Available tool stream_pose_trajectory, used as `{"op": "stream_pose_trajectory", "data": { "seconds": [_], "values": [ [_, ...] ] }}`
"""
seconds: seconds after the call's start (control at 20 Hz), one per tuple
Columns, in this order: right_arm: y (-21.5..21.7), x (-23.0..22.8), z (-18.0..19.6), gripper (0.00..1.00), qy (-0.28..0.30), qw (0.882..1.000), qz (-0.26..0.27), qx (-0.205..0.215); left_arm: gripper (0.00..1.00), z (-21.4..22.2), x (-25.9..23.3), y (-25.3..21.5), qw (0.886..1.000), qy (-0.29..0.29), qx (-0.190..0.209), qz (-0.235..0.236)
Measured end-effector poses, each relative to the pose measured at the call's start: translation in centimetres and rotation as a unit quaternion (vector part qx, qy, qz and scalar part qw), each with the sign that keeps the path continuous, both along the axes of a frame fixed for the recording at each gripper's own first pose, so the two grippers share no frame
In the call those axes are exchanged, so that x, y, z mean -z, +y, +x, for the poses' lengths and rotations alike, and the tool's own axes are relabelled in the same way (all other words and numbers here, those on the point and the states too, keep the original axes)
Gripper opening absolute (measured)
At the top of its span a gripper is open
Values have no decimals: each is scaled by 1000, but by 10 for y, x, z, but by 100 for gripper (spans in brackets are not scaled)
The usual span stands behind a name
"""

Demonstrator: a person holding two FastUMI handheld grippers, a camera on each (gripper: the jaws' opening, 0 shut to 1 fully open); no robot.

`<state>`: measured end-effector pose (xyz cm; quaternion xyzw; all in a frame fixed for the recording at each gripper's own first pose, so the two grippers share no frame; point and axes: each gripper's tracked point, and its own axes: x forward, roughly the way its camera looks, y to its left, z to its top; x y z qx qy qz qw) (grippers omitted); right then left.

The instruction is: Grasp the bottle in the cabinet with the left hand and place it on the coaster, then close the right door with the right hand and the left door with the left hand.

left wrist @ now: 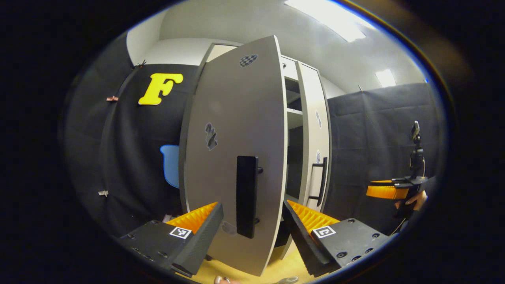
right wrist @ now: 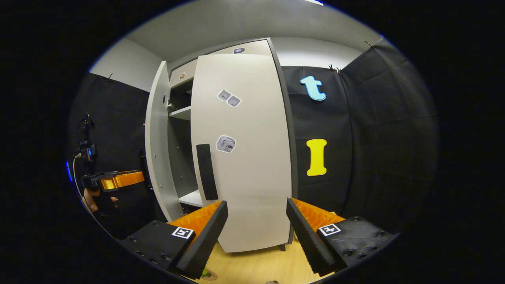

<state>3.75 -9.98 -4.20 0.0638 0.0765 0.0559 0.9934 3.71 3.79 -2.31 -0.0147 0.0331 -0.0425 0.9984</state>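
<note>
The left door (left wrist: 236, 130) and right door (right wrist: 244, 157) look like smooth, matt grey laminate, each with a matt black handle (left wrist: 247, 196), perhaps plastic. The near tabletop (right wrist: 256, 268) is pale, smooth wood, and the booth wall (right wrist: 375, 138) is matt, creased cloth.

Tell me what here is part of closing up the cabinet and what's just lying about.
Part of the job: left door, its handle, right door, left gripper, right gripper.
Lying about: stickers on the right door, wooden table.
</note>
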Motion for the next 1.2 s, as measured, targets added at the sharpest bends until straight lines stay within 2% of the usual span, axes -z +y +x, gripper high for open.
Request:
{"op": "stream_pose_trajectory", "data": {
  "seconds": [0.25,0.75,0.8,0.85,1.05,1.2],
  "values": [
    [-7,-1,0,99,-1,1000,4,6,95,-2,11,-8,1000,10,9,-24],
    [0,1,3,99,-1,1000,3,-8,95,0,16,-7,1000,6,4,-12],
    [0,1,4,99,-1,1000,2,-7,92,0,19,-6,1000,7,2,-10],
    [0,2,4,99,-1,1000,0,-6,95,0,20,-6,1000,8,1,-10],
    [5,-1,6,98,-7,1000,2,-10,95,-1,19,-5,999,6,7,-34],
    [11,-2,6,99,-9,1000,3,-16,95,-1,18,3,999,4,0,-33]
  ]
}}
